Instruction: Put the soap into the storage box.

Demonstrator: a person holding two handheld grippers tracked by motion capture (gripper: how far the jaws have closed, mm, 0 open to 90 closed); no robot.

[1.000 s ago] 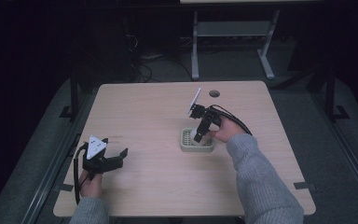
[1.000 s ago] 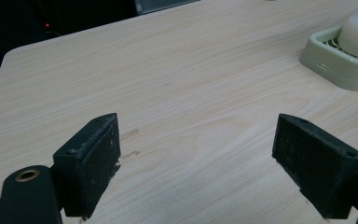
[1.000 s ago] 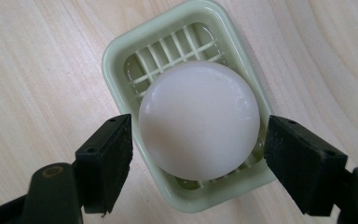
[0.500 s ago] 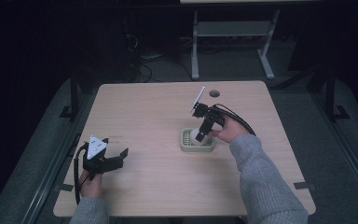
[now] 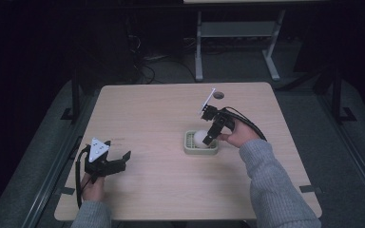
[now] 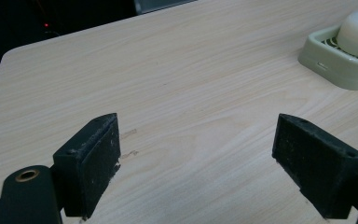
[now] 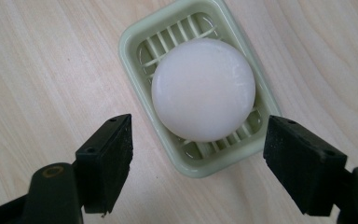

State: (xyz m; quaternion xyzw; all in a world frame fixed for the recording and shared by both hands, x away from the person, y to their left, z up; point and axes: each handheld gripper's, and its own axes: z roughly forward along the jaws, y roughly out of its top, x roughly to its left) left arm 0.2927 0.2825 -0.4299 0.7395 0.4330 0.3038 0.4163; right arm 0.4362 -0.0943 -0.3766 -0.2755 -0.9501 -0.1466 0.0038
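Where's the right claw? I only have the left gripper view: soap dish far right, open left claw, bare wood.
Observer: The right claw hangs over the soap dish, jaws open.
Operator: Holding the soap?
Observer: No. The round white soap lies in the dish, clear of both jaws in the right gripper view.
Operator: Dish near an edge?
Observer: No. The high view puts it right of the middle of the table, well in from the edges.

Legible text: none in any view.
Soap (image 7: pixel 203 88): plain white surface, no stamp readable.
Soap dish (image 7: pixel 142 35): pale green, no brand mark visible.
Table (image 5: pixel 152 114): bare wood grain, no labels.
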